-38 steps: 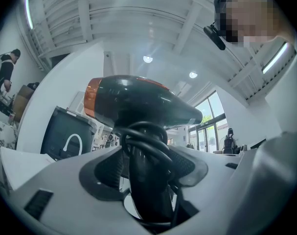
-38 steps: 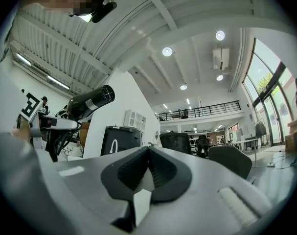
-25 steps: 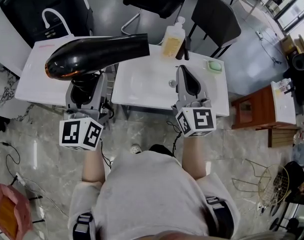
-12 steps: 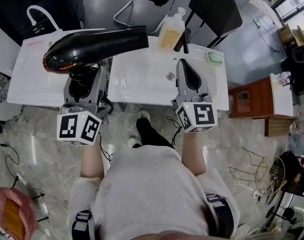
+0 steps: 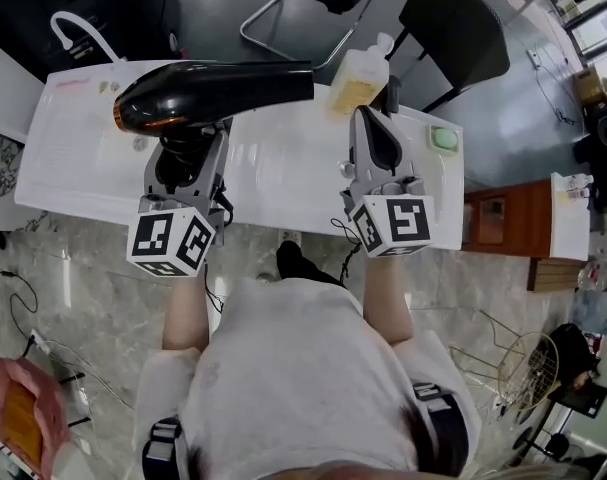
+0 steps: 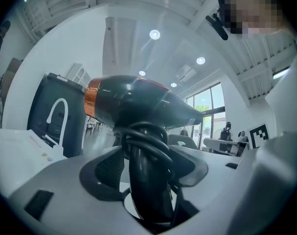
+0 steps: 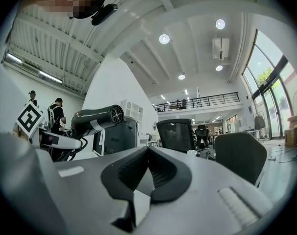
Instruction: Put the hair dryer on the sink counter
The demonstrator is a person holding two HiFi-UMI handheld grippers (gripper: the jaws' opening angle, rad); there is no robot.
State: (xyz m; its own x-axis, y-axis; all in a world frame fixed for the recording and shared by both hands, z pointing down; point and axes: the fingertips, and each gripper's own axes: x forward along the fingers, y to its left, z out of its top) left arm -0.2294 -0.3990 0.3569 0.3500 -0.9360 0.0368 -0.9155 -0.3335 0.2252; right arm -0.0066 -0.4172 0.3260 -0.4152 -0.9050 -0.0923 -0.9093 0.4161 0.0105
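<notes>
Reaching forward over the sink counter (image 5: 73,158): left tool (image 5: 188,156) clamped on hair dryer (image 5: 213,90) handle, right tool (image 5: 369,133) closed, empty.

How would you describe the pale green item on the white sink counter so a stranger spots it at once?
Find the long white sink counter before the person. At its right end, beyond the shut right gripper, lies the small pale green rounded item: the only green thing there, flatter than the nearby bottle of yellow liquid.
</notes>
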